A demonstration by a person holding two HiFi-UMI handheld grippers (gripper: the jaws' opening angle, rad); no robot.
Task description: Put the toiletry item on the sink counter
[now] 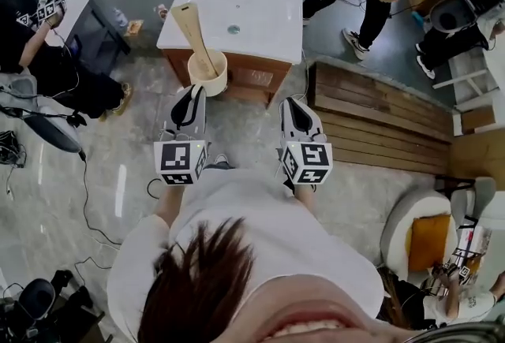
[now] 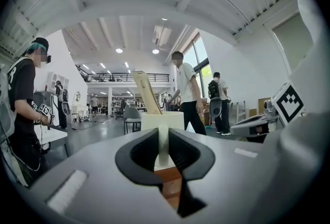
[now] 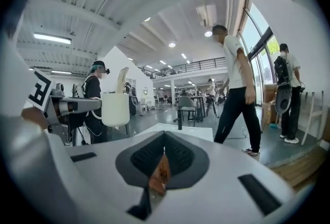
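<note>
Gripping cup (image 1: 214,83) wall in left claw (image 1: 195,92) | right claw (image 1: 290,103) clenched, pads together

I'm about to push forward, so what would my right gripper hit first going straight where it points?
Probably the sink counter: its wooden cabinet shows dead ahead of the right gripper, with nothing seen in between. Depth is unclear.

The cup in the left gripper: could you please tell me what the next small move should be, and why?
Probably carry the cup forward over the bare front of the sink counter. The left gripper is clamped on its wall, and in the head view it hangs before the cabinet, short of the white top.
</note>
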